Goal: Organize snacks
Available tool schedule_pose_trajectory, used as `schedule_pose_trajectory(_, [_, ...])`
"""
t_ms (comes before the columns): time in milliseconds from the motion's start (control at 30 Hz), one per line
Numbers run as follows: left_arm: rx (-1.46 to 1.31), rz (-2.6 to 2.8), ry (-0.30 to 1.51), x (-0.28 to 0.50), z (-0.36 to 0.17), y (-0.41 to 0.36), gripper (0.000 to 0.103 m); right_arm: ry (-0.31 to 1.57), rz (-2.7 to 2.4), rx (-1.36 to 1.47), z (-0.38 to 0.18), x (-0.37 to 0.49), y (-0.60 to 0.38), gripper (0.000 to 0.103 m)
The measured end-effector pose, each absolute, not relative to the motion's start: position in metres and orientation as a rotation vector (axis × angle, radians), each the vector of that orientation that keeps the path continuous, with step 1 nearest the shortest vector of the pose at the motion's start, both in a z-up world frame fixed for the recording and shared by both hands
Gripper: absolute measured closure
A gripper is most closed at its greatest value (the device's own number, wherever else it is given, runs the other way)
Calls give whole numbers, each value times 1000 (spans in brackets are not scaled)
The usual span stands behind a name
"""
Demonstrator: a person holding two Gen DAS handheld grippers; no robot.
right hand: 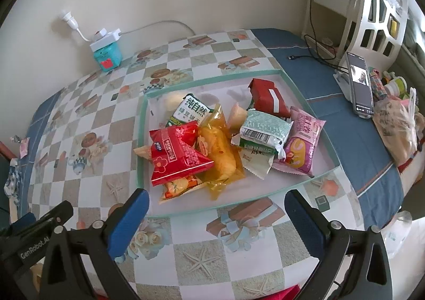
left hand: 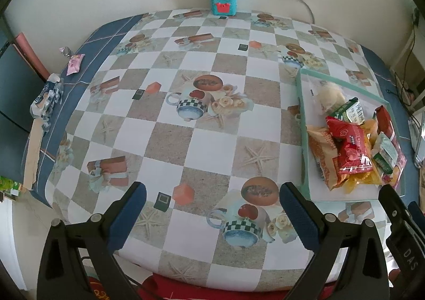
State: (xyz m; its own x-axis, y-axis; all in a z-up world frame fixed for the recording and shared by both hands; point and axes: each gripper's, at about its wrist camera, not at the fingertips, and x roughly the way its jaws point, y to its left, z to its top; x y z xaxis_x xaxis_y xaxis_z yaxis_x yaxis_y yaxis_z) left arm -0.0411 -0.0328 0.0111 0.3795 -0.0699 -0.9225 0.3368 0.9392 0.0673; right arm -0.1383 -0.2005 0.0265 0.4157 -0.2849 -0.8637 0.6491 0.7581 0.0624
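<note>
We judge the red snack packet light, crinkly and slippery (grip its crimped edge); left gripper and right gripper hover spread, empty.

Snack packets lie heaped in a green-rimmed tray: a red packet leans on a yellow one

Your bench is wearing a checkered cloth, and sitting right on it you're getting a green-rimmed tray of snacks, a teal box by the wall, plus a pink packet at the left edge.
</note>
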Motion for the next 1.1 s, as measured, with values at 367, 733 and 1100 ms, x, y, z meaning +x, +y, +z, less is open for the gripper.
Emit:
schedule_pose_trajectory(367, [259,-265,1159,-39,11,-32,3,998,-601,408,23,-134,-198,0])
schedule_pose_trajectory(733, [264,-258,1167,-38,7,-33,3,1010,-599,398,20,-131,-197,0])
schedule_pose_trajectory(1100, [263,-254,1177,-37,5,-33,3,1015,-598,395,19,-130,-196,0])
